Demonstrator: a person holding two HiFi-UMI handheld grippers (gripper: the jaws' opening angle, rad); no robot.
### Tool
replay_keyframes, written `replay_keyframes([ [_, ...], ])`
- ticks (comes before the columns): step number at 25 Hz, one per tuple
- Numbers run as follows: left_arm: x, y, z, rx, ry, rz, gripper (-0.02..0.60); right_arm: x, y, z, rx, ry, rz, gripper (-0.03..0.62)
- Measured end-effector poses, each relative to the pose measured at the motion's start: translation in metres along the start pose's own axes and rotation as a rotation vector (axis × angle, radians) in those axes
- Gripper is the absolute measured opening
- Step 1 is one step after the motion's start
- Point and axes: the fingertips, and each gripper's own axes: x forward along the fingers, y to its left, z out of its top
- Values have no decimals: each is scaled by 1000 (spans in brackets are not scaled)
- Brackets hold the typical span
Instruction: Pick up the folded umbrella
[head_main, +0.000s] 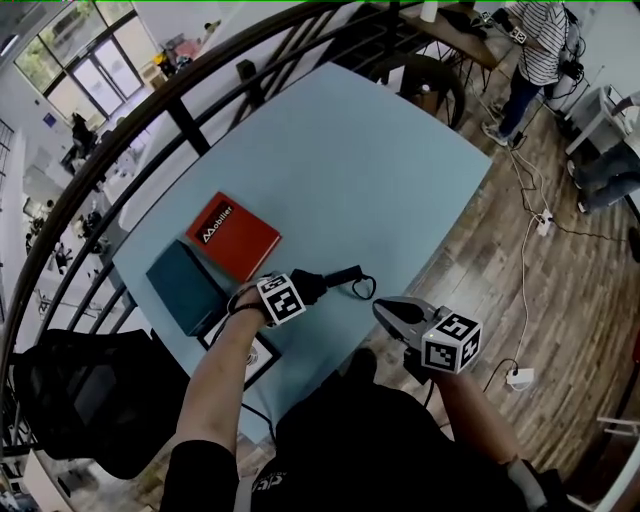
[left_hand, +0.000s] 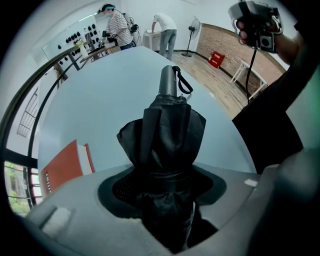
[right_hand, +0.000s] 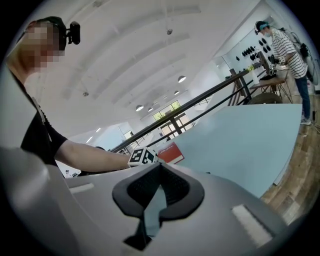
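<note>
**Straddled From Above, Not Yet Lifted**

Find the umbrella (head_main: 335, 281) flat on the counter (head_main: 380, 170), just beside the red book (head_main: 233, 237), off the book's corner nearest the person. Note the long axis: straight away from the book, canopy end nearest it, handle and strap loop farthest.

Look next at the left hand-held gripper (left_hand: 169, 190). Sits just beside the book, over the canopy end, pointing steeply down, with the jaws set across the long axis, one on each side. Reads in the left gripper view as about half closed round the black fabric: one jaw against it, a thin pale sliver beside the other. Judged therefore as not yet a firm pinch.

Calls, on that reading, for no further reach: only more closing, then a straight lift. Watch for loose fabric giving way under the pads.

Place the right hand-held gripper (right_hand: 159, 167) beyond the handle end, farther from the book, near the counter's edge. Shows tips together and nothing between them. Leaves the left as much the nearer of the two.
</note>
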Motion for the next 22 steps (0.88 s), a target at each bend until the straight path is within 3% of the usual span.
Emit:
replay_keyframes([
  [7,-49,11,34,-180,-224,19,268,-7,-1,6,4,-17,9,2],
  [13,-121,25,58,-296,-457,93,268,-2,-2,26,-29,-35,25,2],
  [22,-224,16,73,-359,-788,174,270,13,8,70,-133,-67,52,2],
])
